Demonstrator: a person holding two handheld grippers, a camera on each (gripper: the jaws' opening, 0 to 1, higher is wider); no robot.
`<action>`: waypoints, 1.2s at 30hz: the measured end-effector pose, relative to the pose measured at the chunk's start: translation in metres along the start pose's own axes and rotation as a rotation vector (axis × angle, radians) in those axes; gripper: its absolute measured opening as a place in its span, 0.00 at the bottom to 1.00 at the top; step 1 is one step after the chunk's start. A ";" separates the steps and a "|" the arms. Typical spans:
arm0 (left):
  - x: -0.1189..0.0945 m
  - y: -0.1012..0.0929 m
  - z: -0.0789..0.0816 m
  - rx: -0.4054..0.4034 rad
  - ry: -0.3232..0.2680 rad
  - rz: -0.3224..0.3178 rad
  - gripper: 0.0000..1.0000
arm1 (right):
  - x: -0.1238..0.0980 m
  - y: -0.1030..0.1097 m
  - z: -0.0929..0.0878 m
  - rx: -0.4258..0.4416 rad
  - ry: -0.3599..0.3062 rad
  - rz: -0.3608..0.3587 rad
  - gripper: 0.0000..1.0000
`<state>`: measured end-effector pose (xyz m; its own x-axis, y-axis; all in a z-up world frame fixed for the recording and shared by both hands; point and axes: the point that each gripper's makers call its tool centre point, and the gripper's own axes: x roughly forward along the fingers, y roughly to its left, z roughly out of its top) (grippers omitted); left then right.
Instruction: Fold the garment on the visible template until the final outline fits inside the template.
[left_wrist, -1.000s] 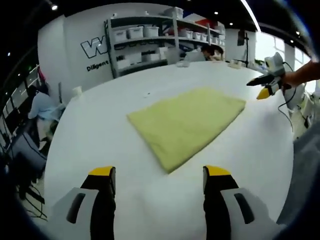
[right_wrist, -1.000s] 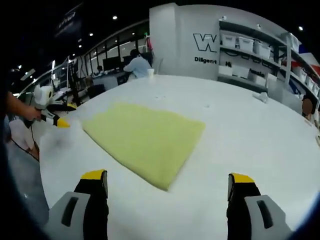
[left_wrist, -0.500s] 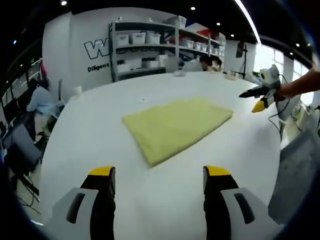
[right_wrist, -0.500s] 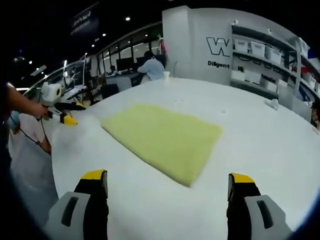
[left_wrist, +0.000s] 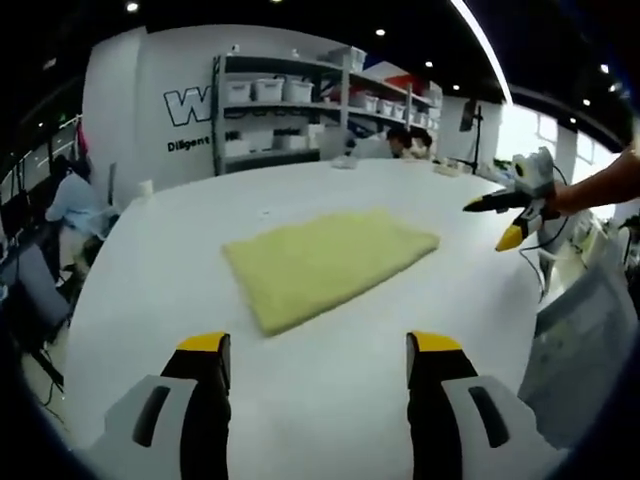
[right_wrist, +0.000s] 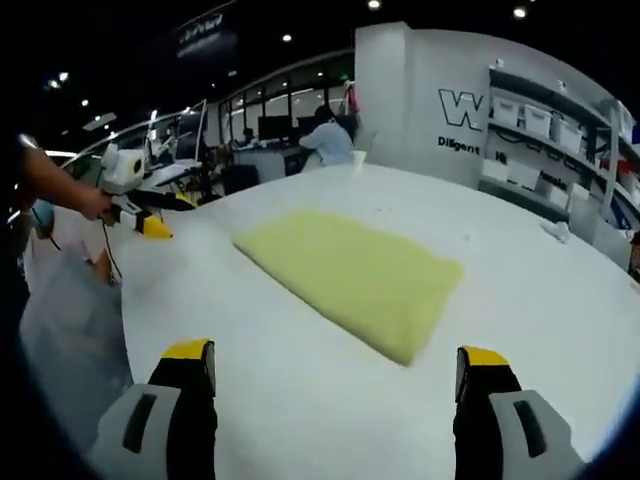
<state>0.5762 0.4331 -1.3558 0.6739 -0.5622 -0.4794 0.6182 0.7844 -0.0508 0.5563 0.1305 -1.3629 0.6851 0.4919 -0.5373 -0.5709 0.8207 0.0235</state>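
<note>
The garment (left_wrist: 325, 263) lay flat on the white table (left_wrist: 330, 400), a pale yellow rectangle already folded, well ahead of our left gripper (left_wrist: 318, 352) and a little to the left of the line between its jaws. From the right gripper (right_wrist: 335, 360) it (right_wrist: 355, 275) sat ahead and roughly between the jaws, its near corner pointing towards us. We could make out no template outline on the table in either view, so we could not tell whether the cloth sat inside it.

Both pairs of jaws stood spread wide with nothing between them, held above the table and well apart from the cloth. In the left gripper view the right gripper (left_wrist: 505, 215) hung off to the right beyond the cloth; in the right gripper view the left gripper (right_wrist: 140, 205) hung off to the left.

We judged the folding done or nearly so, and the step in hand a check. To do it well we would have kept both grippers back and high so the whole cloth stayed in sight, looked along each edge for a stray corner, and touched it only if an edge overran, nudging with closed tips rather than lifting, since soft cloth slides and unfolds easily
</note>
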 end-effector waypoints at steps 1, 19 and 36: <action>0.000 -0.003 -0.001 -0.001 -0.001 -0.003 0.69 | -0.002 0.001 -0.002 0.002 0.000 -0.001 0.99; -0.037 -0.037 -0.019 -0.055 -0.024 -0.013 0.71 | -0.034 0.024 -0.022 0.031 -0.017 -0.058 0.99; -0.062 -0.046 -0.031 0.021 0.013 0.066 0.74 | -0.046 0.049 -0.029 0.053 -0.044 -0.080 0.99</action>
<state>0.4935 0.4403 -1.3509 0.7081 -0.5060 -0.4925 0.5810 0.8139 -0.0010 0.4836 0.1396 -1.3616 0.7473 0.4358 -0.5016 -0.4898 0.8714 0.0273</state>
